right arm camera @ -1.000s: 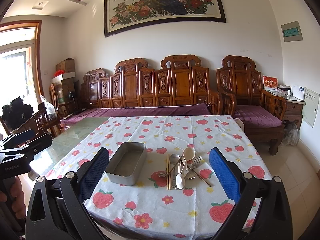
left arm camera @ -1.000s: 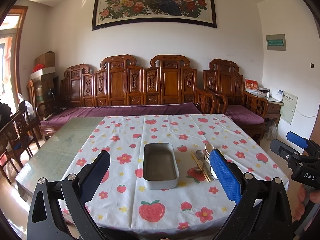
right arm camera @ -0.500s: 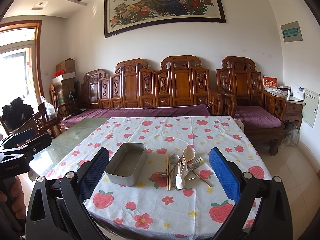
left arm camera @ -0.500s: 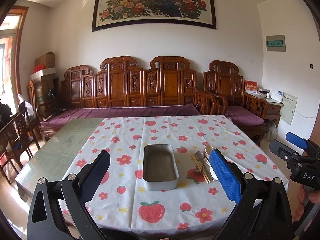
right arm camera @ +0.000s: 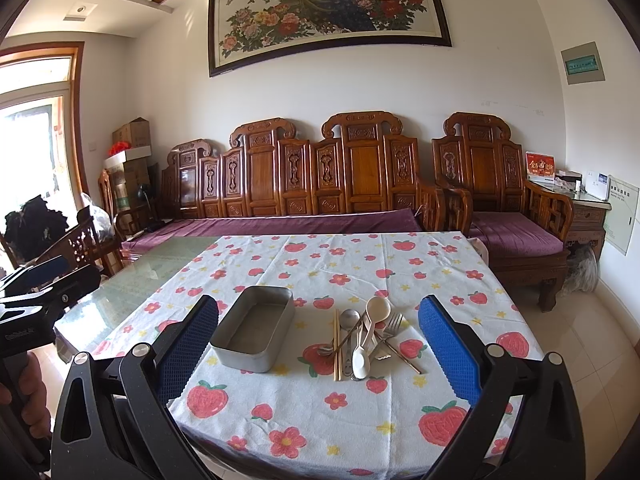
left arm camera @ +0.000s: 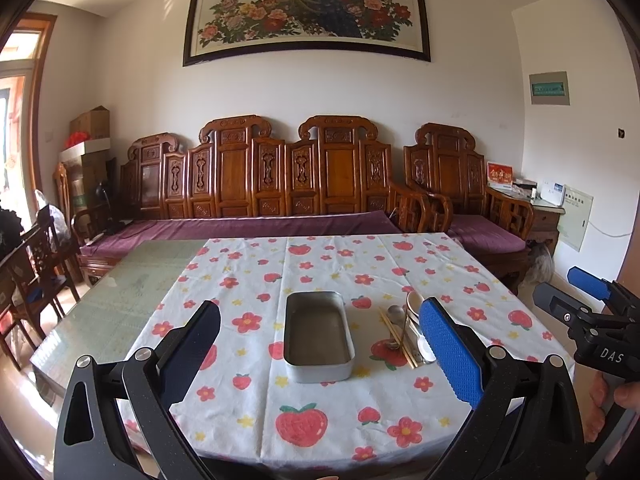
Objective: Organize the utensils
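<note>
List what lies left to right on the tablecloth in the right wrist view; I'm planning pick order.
Metal tray → chopsticks → fork.

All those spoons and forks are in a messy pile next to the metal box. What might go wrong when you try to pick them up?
1. The utensil pile is tangled: spoons, fork and chopsticks overlap, so lifting one may drag or flick others.
2. The chopsticks are thin and flat on the tablecloth; the right hand-held gripper might pinch cloth instead.
3. The metal tray looks light, so a bump may slide it.
</note>
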A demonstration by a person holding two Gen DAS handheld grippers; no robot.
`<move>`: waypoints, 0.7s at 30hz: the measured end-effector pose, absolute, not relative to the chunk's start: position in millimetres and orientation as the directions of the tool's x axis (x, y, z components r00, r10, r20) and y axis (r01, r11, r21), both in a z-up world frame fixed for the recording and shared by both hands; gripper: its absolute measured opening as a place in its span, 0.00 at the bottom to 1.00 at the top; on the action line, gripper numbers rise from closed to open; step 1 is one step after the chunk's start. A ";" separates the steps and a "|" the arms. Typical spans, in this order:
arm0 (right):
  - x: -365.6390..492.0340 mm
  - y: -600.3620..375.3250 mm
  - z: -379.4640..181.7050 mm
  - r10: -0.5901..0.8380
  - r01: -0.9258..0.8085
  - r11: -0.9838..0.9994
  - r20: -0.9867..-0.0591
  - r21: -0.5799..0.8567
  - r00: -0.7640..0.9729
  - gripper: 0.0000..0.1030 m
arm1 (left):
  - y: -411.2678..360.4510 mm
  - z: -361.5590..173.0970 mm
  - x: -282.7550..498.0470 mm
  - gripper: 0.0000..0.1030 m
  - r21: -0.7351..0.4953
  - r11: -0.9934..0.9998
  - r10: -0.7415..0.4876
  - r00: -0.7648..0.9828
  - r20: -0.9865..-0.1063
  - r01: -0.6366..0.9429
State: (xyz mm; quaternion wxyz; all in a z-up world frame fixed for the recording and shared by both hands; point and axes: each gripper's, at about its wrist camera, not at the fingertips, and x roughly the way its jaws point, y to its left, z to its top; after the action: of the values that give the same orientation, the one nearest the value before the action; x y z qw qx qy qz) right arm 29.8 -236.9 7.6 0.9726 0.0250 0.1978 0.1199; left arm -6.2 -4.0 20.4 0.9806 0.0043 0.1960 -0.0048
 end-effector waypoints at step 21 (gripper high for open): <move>29.9 -239.3 4.4 0.244 -0.223 0.970 -0.377 0.098 0.894 0.98 | -5.8 16.8 -9.0 0.94 0.007 1.000 -0.008 0.924 -0.383 0.011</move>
State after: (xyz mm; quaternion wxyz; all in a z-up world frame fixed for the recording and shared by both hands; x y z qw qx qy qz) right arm 29.9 -239.3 4.4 0.9727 0.0261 0.1969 0.1199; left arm -9.0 -5.8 16.8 0.9808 0.0045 0.1950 -0.0049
